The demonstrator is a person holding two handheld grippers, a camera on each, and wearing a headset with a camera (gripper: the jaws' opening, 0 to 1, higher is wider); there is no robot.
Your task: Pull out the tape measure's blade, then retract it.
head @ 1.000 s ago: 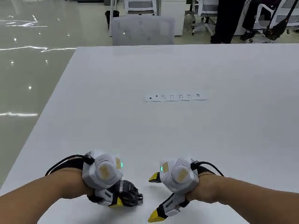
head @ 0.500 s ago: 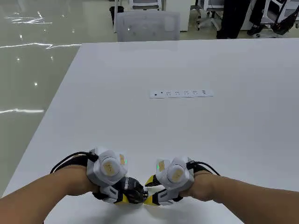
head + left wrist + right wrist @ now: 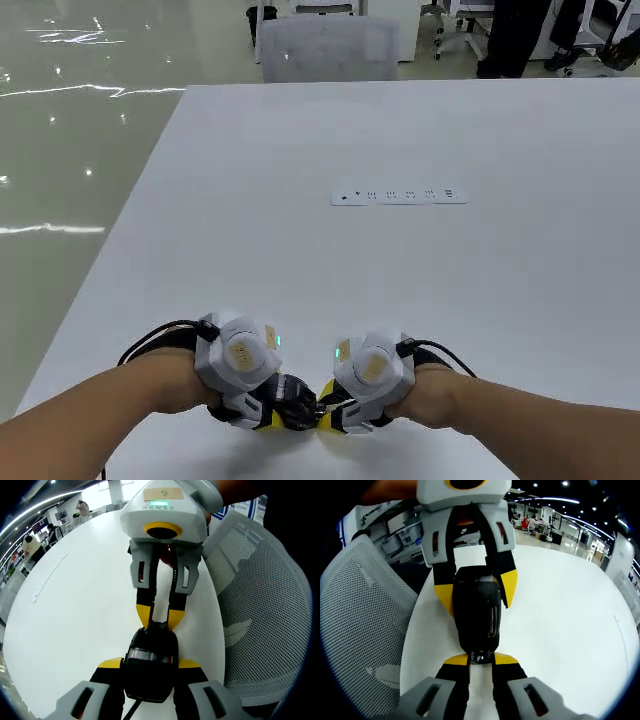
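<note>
A black tape measure (image 3: pixel 296 398) lies low over the near edge of the white table (image 3: pixel 300 260). My left gripper (image 3: pixel 272 413) is shut on its case. In the left gripper view the case (image 3: pixel 150 660) sits between my yellow-tipped jaws, left gripper (image 3: pixel 150 664). My right gripper (image 3: pixel 330 416) faces it from the right, tips touching the case's front. In the right gripper view, my right gripper (image 3: pixel 481 659) is shut on the small blade hook (image 3: pixel 480 655) at the case's (image 3: pixel 477 610) mouth. No blade length is seen drawn out.
A flush power strip (image 3: pixel 400 196) sits mid-table. A grey chair (image 3: pixel 328 48) stands at the far edge. A white mesh chair back (image 3: pixel 260 605) is close behind the near edge. The table's left edge drops to a shiny floor (image 3: pixel 60 150).
My right gripper has moved left from open beside the tape measure to shut on its blade hook. The left gripper has kept hold of the case. The head camera has tilted.
</note>
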